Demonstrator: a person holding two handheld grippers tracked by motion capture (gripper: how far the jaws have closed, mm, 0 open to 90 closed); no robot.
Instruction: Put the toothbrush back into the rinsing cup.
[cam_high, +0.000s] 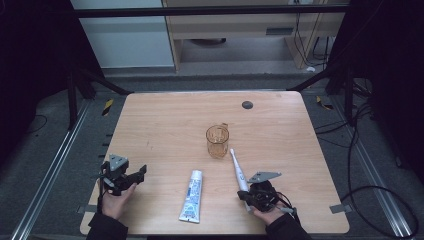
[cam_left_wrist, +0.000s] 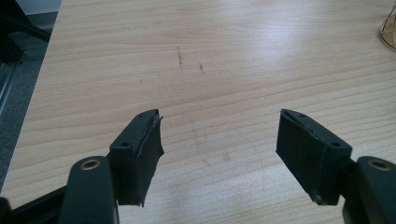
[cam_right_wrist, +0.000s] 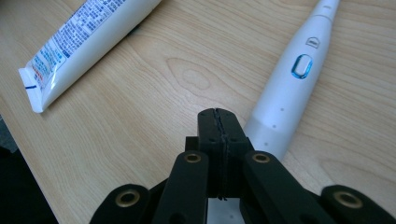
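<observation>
Toothbrush (cam_high: 238, 170) lies flat just ahead of my right gripper (cam_high: 248, 196), whose jaws are pressed together beside its base, holding nothing. Toothpaste tube (cam_high: 192, 195) lies alongside, amber cup (cam_high: 217, 141) beyond the brush head. My left gripper (cam_high: 134, 178) rests well apart, jaws spread over bare table (cam_high: 165, 120).

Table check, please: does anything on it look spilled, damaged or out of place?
Nothing stands out. The cup stands upright, the toothbrush and toothpaste tube lie flat and intact, and the table shows only faint scuff marks.
</observation>
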